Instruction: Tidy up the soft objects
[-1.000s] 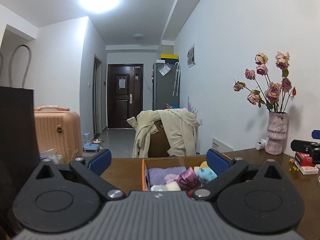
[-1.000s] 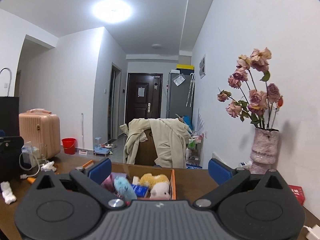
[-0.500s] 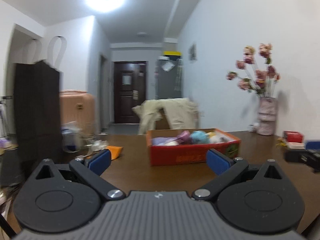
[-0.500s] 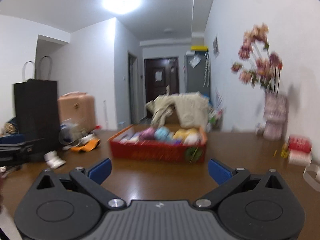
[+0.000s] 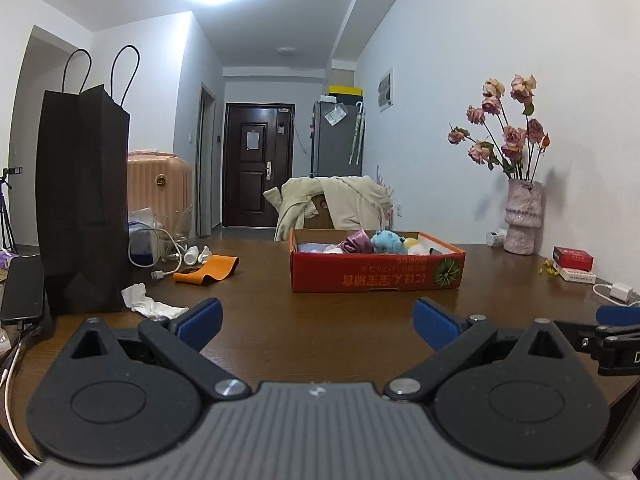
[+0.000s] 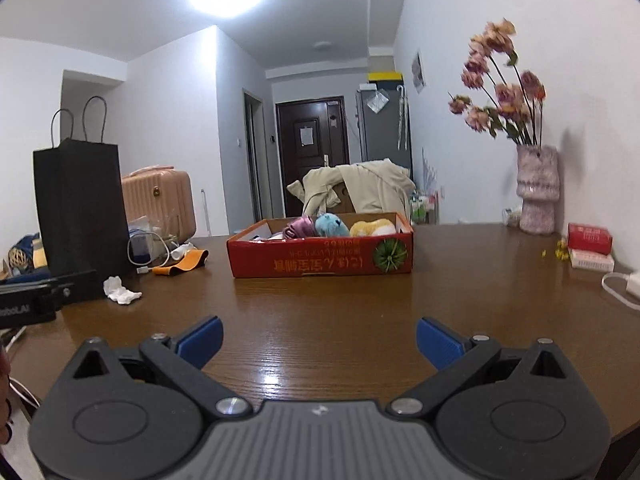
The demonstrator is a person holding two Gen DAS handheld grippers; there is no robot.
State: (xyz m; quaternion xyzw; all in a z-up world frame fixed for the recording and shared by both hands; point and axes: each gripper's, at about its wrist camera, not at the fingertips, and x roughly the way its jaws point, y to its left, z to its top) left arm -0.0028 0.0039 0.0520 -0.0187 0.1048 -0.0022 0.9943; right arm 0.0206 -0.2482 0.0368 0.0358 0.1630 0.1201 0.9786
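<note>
A red cardboard box (image 5: 376, 276) (image 6: 320, 258) stands on the brown table, holding several soft toys: a purple one (image 5: 354, 240) (image 6: 299, 226), a blue plush (image 5: 387, 241) (image 6: 331, 225) and a yellow-white plush (image 6: 374, 227). My left gripper (image 5: 318, 322) is open and empty, low over the table well in front of the box. My right gripper (image 6: 319, 338) is likewise open and empty, pulled back from the box. In the left wrist view the right gripper's tip (image 5: 608, 328) shows at the right edge.
A tall black paper bag (image 5: 82, 200) (image 6: 80, 208) stands at the left with crumpled tissue (image 5: 150, 302) (image 6: 120, 290), an orange cloth (image 5: 208, 268), cables and bottles nearby. A vase of dried roses (image 5: 520, 216) (image 6: 536, 192) and a red packet (image 5: 572, 260) sit right.
Both grippers have pulled back and dropped from right over the box to low above the table's near side. The box now sits farther away. Both stay open.
</note>
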